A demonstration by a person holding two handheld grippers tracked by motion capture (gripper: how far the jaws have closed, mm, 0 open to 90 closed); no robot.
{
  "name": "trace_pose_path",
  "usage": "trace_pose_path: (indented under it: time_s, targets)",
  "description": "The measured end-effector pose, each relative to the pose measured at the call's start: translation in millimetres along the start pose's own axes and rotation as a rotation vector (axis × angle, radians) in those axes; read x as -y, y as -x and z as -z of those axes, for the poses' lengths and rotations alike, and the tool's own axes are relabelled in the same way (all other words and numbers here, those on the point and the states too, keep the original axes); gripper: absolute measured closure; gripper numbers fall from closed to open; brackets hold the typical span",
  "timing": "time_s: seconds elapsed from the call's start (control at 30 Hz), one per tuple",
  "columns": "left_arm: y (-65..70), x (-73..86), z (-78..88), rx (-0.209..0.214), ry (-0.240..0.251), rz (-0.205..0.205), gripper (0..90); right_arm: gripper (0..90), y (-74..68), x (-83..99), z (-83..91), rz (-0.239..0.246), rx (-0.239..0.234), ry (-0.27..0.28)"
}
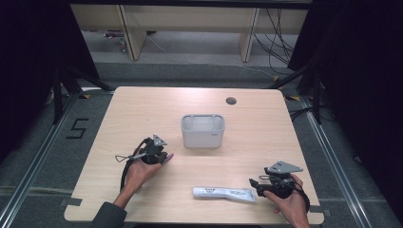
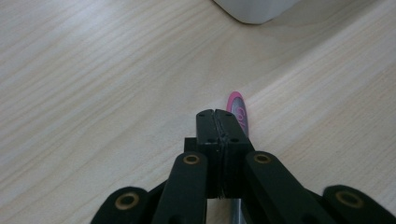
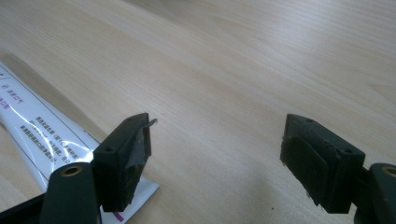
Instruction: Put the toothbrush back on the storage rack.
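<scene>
The left tool [image 1: 164, 156] sits in the left centre of the high view with its jaws pressed together; in the left gripper view a slim pink-and-grey object [image 2: 237, 112], rounded at its tip and marked with a faint pale logo, pokes out just right of the closed pads and continues as a grey strip beneath them, so whether it is pinched or merely lies beside the jaws cannot be told. It lies low over the pale wood-grain desk [image 1: 142, 109], and the same pink tip [image 1: 168, 157] shows in the high view, short of the white bin [image 1: 203, 130] at the middle of the frame. The right tool [image 1: 253, 183], at the lower right, has its jaws standing wide apart with nothing between them. Just left of it lies a flat white tube [image 1: 223, 194] printed with small dark text, its crimped end reaching under the left jaw in the right gripper view [image 3: 56, 140]. Bare desk stretches wide around the bin and toward the far edge, where a round cable hole [image 1: 231, 100] sits; the tube lies near the bottom edge.
</scene>
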State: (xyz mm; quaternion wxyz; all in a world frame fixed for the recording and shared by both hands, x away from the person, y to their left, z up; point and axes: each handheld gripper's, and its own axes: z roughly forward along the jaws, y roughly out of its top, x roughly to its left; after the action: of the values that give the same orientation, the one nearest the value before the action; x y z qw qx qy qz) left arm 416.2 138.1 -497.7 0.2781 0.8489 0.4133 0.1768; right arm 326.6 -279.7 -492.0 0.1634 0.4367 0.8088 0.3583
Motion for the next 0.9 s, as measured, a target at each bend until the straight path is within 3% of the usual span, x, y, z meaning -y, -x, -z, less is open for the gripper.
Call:
trace_pose_path:
  time_s: [0.57,0.6,0.67,0.7,0.83,0.9]
  targets:
    - [34.2,3.4,4.8,0.065,-0.002,-0.099,87.9,25.1,0.4,0.0,0.1,0.000,-0.003,0.000]
    - [37.5,4.3,6.3,0.073,-0.022,-0.136,87.8,25.1,0.5,-0.1,0.2,0.000,-0.004,0.000]
    - [39.8,5.2,6.9,0.080,-0.021,-0.137,87.9,25.2,0.4,-0.1,0.8,0.000,0.005,0.001]
    - [43.8,6.3,8.0,0.090,-0.025,-0.150,87.9,25.2,1.6,-0.2,0.4,0.001,-0.022,-0.007]
    - [50.2,7.0,10.3,0.107,-0.023,-0.166,87.7,25.1,1.2,0.1,0.2,0.007,0.008,0.005]
    - [54.7,7.3,12.1,0.114,-0.019,-0.177,87.6,25.1,1.8,-0.1,-0.1,0.005,-0.018,-0.002]
